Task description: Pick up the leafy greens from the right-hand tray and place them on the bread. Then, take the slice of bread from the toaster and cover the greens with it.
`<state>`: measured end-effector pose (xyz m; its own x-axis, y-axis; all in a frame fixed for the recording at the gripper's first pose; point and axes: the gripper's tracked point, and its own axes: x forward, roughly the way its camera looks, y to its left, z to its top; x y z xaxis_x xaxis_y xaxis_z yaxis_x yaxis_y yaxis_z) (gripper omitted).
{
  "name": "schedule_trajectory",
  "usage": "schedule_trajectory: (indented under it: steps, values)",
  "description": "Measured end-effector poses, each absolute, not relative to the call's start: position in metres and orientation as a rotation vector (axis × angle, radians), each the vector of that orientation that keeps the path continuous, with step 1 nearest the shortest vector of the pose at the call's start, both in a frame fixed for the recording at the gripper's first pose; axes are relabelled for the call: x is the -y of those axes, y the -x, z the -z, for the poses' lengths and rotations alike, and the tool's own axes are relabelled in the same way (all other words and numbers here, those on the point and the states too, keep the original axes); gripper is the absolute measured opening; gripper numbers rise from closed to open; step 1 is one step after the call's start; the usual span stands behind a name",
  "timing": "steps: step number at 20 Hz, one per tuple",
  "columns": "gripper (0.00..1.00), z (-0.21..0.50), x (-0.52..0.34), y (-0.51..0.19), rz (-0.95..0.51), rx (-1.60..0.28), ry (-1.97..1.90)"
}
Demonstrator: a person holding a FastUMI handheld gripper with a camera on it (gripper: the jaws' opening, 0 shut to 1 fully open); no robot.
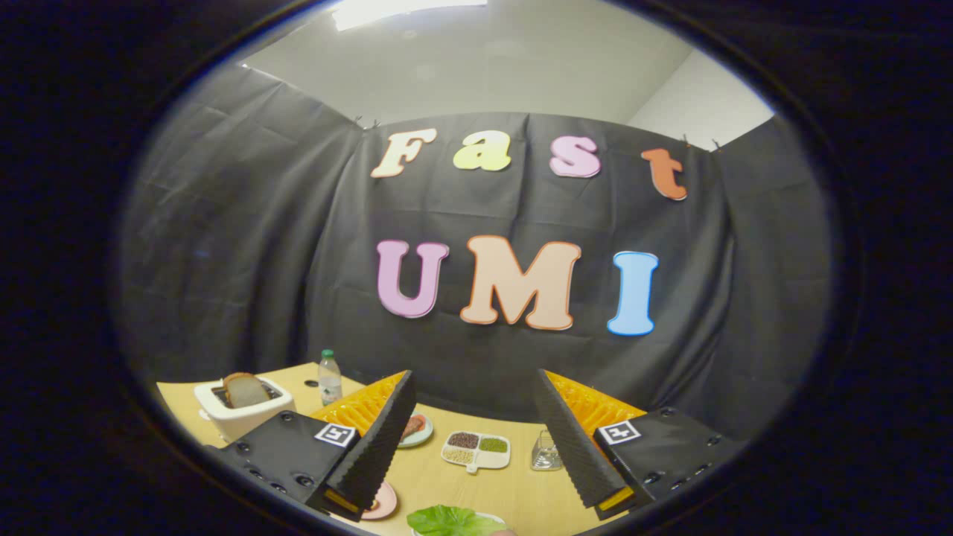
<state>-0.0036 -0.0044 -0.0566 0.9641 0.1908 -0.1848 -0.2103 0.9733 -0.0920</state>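
Observation:
My gripper [476, 439] is open, its two black ribbed fingers [380, 439] spread wide above the wooden table [514, 491] with nothing between them. The leafy greens [450, 520] lie on a white tray [493, 516] just below and between the fingers, near the table's front. A white toaster [242, 409] stands beyond the left finger, with a brown slice of bread [246, 389] sticking up out of its slot. A pink plate [385, 500] peeks out beside the left finger; I cannot tell what lies on it.
A small plastic bottle [329, 377] stands behind the toaster. Between the fingers, farther off, sit a green plate with reddish food [415, 428], a white divided dish of grains [476, 450] and a clear glass object [546, 452].

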Motion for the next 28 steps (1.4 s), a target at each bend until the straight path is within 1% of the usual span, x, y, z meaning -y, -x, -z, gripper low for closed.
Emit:
schedule_trajectory:
  steps: [4,7,16,23,28]
  values:
    - [1.00,0.090,0.008,0.010,-0.308,-0.269,0.157]
    - [1.00,0.128,0.013,0.018,-0.383,-0.380,0.208]
    - [1.00,0.220,0.034,0.032,-0.538,-0.610,0.295]
    - [1.00,0.301,0.030,0.059,-0.706,-0.811,0.372]
    - [1.00,0.347,0.033,0.069,-0.766,-0.932,0.394]
